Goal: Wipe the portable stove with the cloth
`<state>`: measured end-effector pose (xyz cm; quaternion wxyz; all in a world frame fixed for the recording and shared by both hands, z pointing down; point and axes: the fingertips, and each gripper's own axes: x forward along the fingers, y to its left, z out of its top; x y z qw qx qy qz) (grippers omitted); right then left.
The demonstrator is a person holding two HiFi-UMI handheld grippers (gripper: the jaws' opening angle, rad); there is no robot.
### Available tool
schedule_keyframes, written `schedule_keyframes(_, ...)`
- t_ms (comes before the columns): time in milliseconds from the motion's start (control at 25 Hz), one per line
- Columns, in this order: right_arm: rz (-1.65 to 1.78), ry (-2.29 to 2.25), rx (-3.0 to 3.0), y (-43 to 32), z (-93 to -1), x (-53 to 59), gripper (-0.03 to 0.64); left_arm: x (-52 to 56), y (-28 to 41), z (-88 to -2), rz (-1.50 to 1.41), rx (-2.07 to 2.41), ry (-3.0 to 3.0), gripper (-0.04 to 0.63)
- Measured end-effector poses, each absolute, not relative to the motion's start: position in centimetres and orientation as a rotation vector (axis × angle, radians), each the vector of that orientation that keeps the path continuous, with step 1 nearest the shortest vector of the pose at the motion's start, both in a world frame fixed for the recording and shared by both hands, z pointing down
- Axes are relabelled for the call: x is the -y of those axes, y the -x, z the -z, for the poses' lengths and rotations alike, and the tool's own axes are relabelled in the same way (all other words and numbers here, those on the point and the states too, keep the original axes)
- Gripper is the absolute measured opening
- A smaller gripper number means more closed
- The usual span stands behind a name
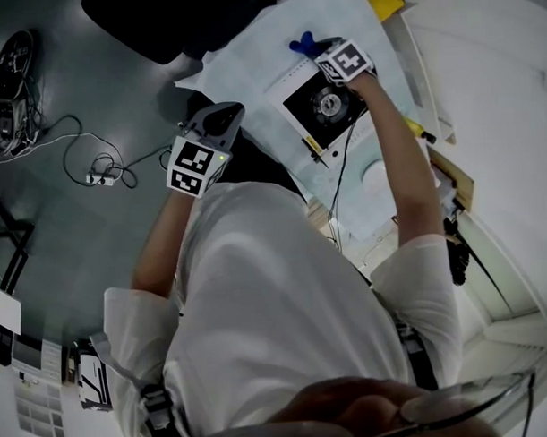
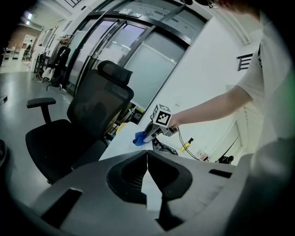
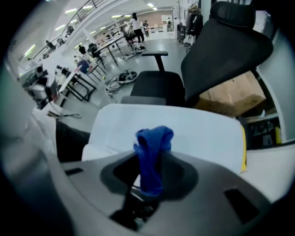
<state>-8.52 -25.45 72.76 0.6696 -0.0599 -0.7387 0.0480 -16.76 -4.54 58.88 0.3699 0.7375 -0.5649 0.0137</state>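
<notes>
**Right gripper.** The right gripper (image 3: 150, 183) has its jaws closed on the cloth (image 3: 152, 154). The cloth is blue and bunched into a vertical wad. It is pinched between the jaws, and its upper end stands out beyond the jaw tips. In the head view, the right gripper (image 1: 320, 52) is held out at arm's length over the far left corner of the portable stove (image 1: 327, 104). The cloth (image 1: 302, 44) projects from the jaws just past that corner, above the white tabletop cover (image 1: 250, 70). No view shows whether the cloth touches the stove or the cover.

**Left gripper.** The left gripper (image 2: 147, 156) has its jaws fully closed, tip against tip, with nothing between them. In the head view, the left gripper (image 1: 218, 121) is held near the person's body. It is off the near left edge of the tabletop cover and well apart from the stove. It touches no object.

**Portable stove.** The stove sits on the tabletop cover. It has a black top plate and a round burner at its centre. In the left gripper view, only a dark edge of the stove (image 2: 163, 147) shows, below the right gripper (image 2: 150, 135) and cloth (image 2: 139, 138).

**Surroundings.** A black office chair (image 3: 216, 50) stands beyond the far edge of the tabletop cover (image 3: 193, 129).
</notes>
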Motion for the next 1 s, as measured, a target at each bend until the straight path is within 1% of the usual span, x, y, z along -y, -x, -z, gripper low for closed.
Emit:
schedule_keyframes(440,-0.165,0.198,1.645,8.9,-72.8,21.0,0.117,2.7,16.7,-59.4,-0.037,1.433,-1.901,0.032)
schedule_keyframes(1000,-0.284,0.261,1.612,9.2,-72.2,14.8,0.117,-0.5,18.4,-58.3,-0.061,1.444,-1.909,0.032)
